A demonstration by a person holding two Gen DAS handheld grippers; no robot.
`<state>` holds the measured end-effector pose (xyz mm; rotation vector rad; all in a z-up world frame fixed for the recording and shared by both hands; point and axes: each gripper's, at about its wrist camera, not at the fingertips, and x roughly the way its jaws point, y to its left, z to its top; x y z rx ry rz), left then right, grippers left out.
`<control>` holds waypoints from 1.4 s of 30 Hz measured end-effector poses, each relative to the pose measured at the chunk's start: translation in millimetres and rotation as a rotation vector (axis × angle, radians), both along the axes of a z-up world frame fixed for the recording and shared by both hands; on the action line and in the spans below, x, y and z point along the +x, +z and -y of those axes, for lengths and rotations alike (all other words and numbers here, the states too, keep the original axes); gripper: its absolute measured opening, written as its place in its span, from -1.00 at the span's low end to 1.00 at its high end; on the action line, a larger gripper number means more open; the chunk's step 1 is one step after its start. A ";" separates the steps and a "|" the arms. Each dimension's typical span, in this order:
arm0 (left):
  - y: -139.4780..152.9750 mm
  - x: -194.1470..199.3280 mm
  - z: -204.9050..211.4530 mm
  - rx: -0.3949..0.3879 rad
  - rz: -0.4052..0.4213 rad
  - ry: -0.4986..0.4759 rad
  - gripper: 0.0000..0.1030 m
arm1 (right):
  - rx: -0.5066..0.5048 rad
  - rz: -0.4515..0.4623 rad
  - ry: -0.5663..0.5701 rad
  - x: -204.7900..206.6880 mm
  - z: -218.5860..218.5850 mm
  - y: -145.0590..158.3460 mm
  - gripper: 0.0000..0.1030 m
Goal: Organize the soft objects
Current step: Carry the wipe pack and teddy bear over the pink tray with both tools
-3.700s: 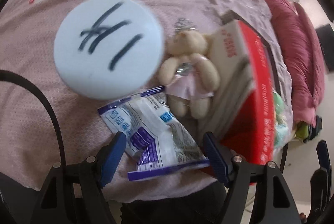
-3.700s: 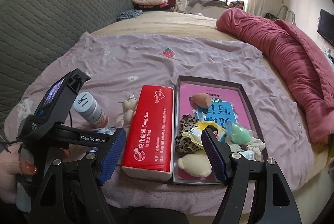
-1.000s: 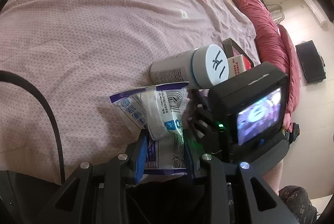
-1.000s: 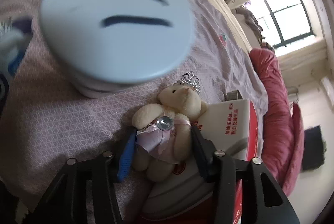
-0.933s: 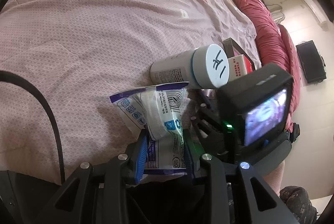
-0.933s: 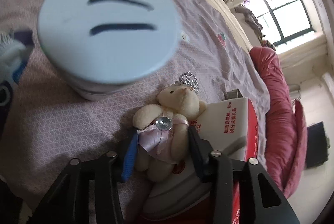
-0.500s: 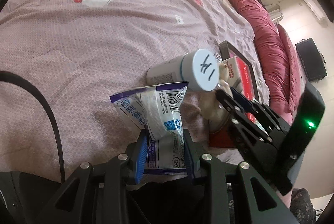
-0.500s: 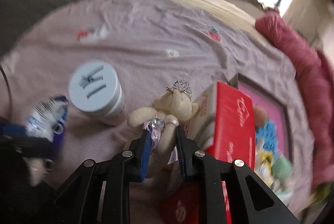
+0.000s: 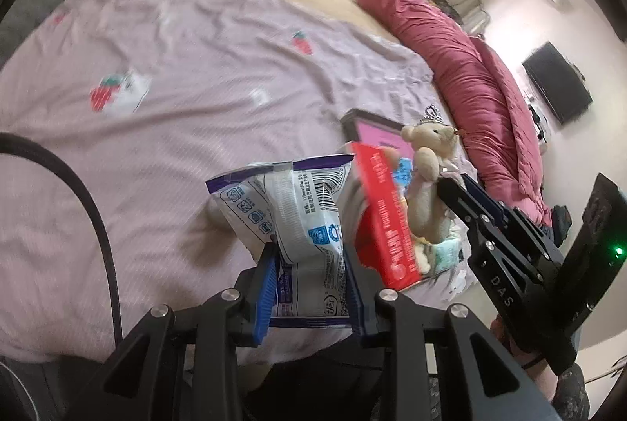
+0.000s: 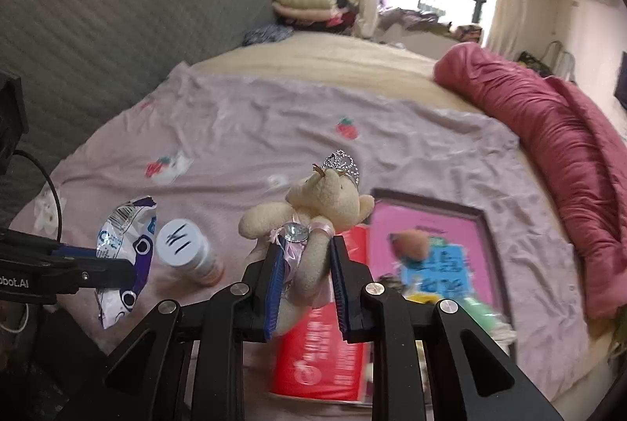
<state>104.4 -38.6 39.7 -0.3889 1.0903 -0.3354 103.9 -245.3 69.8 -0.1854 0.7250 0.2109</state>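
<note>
Left gripper (image 9: 309,287) clamps blue-white snack bag (image 9: 292,209), barcode showing. Right gripper (image 10: 305,287) clenched on crowned teddy bear (image 10: 313,221); arm marked "DAS". Both lifted off bedsheet (image 9: 176,99) since a second ago. Bottle (image 10: 188,252) lid scribbled black, still on the sheet beside red box (image 10: 325,354).

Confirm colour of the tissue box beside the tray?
Red with white lettering: the tissue box shows best in the right wrist view, though blurred.
</note>
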 end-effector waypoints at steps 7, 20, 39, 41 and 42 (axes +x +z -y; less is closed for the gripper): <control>28.0 4.9 57.9 0.047 0.062 -0.077 -0.38 | 0.055 0.047 -0.085 -16.8 47.9 19.2 -0.56; 44.9 8.5 150.8 0.109 0.105 -0.226 -0.38 | 0.117 0.102 -0.222 -52.4 133.2 30.3 -0.55; 41.4 16.1 226.9 0.180 0.133 -0.339 -0.38 | 0.150 0.112 -0.317 -67.4 187.2 28.3 -0.55; 40.7 17.4 232.2 0.180 0.131 -0.348 -0.38 | 0.153 0.110 -0.324 -67.8 190.9 27.8 -0.55; 39.8 18.1 234.6 0.183 0.130 -0.352 -0.38 | 0.155 0.110 -0.327 -68.0 192.5 27.6 -0.55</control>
